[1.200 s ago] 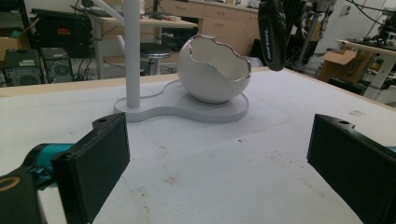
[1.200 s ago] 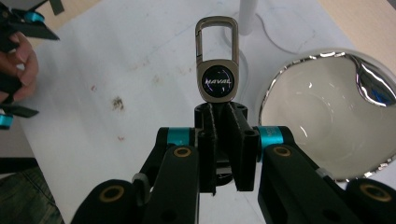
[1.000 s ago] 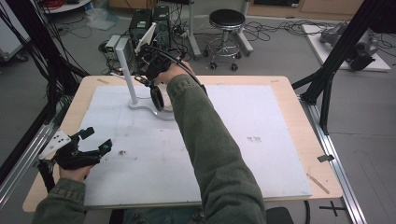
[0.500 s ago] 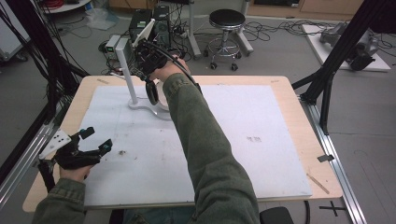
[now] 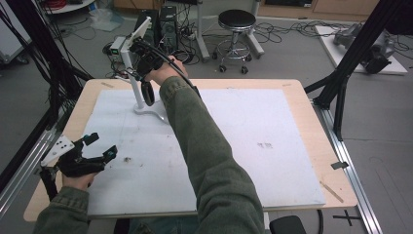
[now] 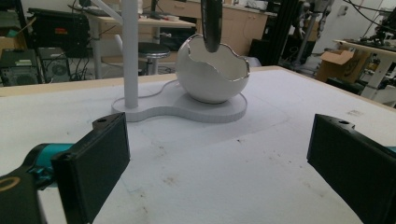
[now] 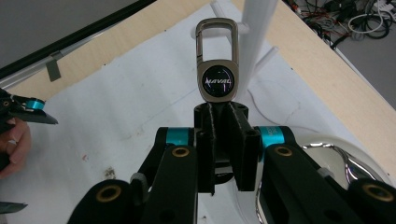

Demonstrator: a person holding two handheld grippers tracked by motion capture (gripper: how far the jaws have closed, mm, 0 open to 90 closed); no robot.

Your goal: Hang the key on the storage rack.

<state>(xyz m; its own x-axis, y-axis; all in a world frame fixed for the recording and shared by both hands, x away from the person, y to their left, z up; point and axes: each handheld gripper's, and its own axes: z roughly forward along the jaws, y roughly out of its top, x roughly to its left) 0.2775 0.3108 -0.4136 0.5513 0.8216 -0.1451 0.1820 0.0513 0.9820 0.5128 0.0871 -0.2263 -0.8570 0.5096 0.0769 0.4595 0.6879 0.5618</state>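
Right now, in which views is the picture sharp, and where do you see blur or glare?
Right gripper view: the keychain is sharp, its "NAVAL" lettering readable; glare streaks the shiny bowl inside. Left gripper view: the bowl is crisp, the near jaws slightly soft. High view: evenly lit, soft, the right gripper small and indistinct.

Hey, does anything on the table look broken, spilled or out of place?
Nothing looks damaged. The bowl's jagged rim looks like an eggshell design, not a break. The mat has a few small dark smudges. The stand is upright.

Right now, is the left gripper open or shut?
Open. In the left gripper view its two black jaws stand far apart with bare table between them; in the high view the left gripper hovers spread near the table's left edge, holding nothing.
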